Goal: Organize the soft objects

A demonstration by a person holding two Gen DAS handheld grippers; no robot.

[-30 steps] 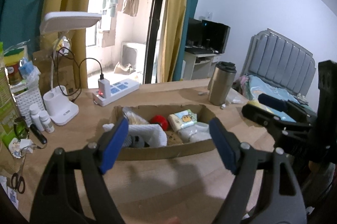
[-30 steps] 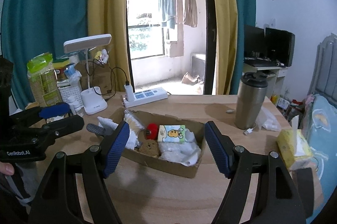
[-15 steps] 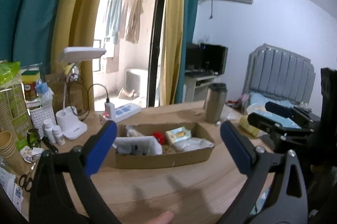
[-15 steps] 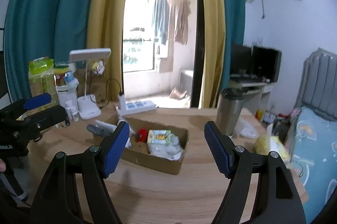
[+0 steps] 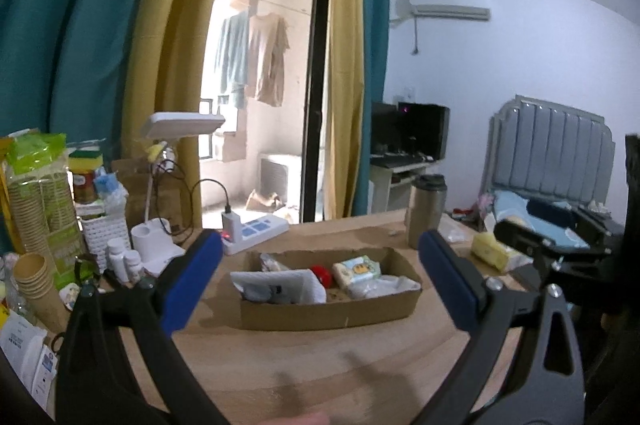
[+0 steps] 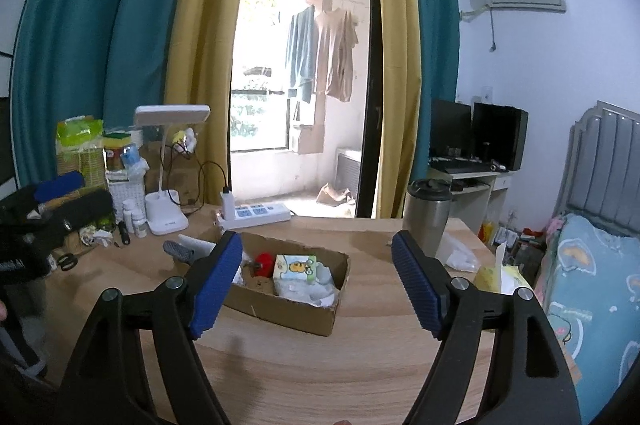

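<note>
Both the left gripper [image 5: 320, 279] and right gripper [image 6: 318, 285] gape wide, empty, well back from the cardboard box [image 5: 332, 313] mid-table; reaching in together risks colliding or shoving it.

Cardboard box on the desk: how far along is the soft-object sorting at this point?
Done: the cardboard box already holds a red toy, a cartoon-print tissue pack and white cloth. In hand: nothing; the left gripper and right gripper both have open, empty jaws above the desk. Possibly left: the yellow tissue pack lying outside the box.
</note>
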